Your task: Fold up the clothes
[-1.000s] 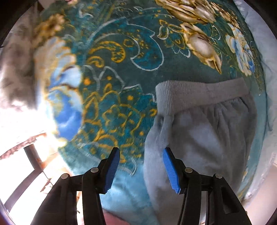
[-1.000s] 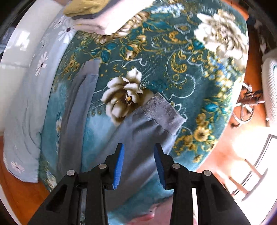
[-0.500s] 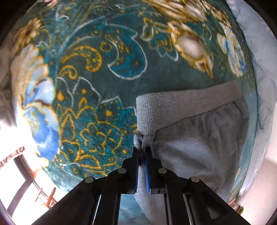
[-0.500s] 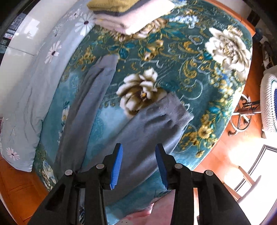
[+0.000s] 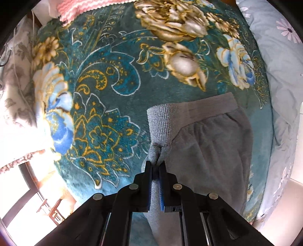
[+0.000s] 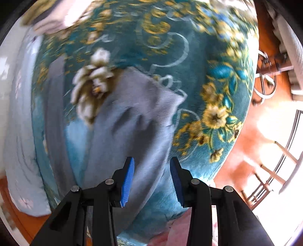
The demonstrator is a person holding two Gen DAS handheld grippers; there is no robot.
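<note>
Jaws of the left gripper (image 5: 155,166) are pressed together on a bunched fold of the grey trousers (image 5: 208,147), just below the ribbed waistband (image 5: 161,124). Jaws of the right gripper (image 6: 152,164) stand spread, poised over a trouser leg (image 6: 132,121) without touching it.

Surroundings, by size:
- Teal flowered blanket (image 5: 106,79) covers the bed; the trousers lie flat on it, at 4 o'clock in the left view.
- Pale blue daisy-print quilt (image 5: 284,62) runs along the blanket's edge at 3 o'clock.
- Second trouser leg (image 6: 55,106) lies at 9 o'clock in the right view, apart from the first.
- Pink-and-white knit (image 5: 89,5) sits at 12 o'clock.

The right view is blurred; the folded pile (image 6: 55,20) at 11 o'clock cannot be made out further.
</note>
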